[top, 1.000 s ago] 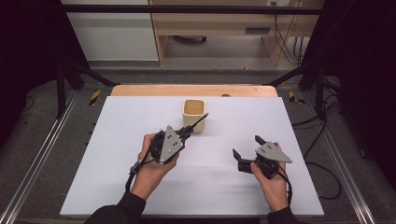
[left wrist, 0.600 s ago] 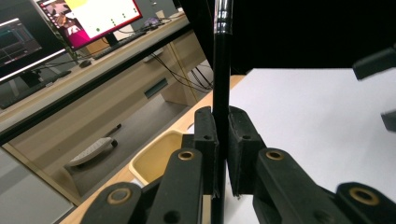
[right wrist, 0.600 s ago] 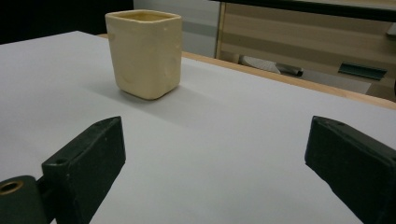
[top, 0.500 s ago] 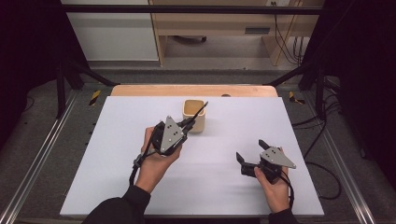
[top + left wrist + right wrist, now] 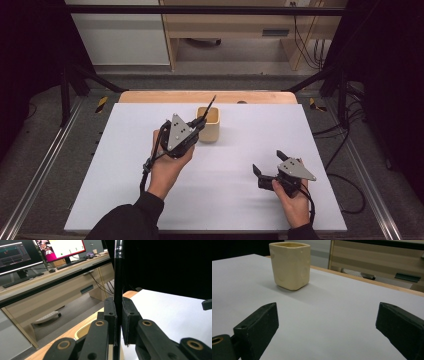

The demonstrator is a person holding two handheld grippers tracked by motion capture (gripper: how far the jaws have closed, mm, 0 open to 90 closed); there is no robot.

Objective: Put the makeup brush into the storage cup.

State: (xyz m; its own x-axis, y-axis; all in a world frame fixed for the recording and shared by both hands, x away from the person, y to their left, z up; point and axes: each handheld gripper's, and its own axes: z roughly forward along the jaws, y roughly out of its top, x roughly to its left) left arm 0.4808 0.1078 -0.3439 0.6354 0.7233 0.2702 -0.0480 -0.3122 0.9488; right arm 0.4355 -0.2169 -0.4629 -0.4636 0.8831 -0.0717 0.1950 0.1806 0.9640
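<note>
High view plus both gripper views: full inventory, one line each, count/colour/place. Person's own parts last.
cup: 1, pale yellow, squarish, upright on the far middle of the table
pen: 1, black, thin, clamped in the left gripper, tip angled up over the cup
table: 1, white top with a wooden strip along its far edge
monitors: 2, lit, on a desk beyond the table, in the left gripper view
left gripper: 1, black with a grey plate, raised beside the cup, jaws shut on the pen
right gripper: 1, black with a grey plate, low at the near right, jaws wide open, nothing between
hands: 2, dark sleeves, entering from the near edge
</note>
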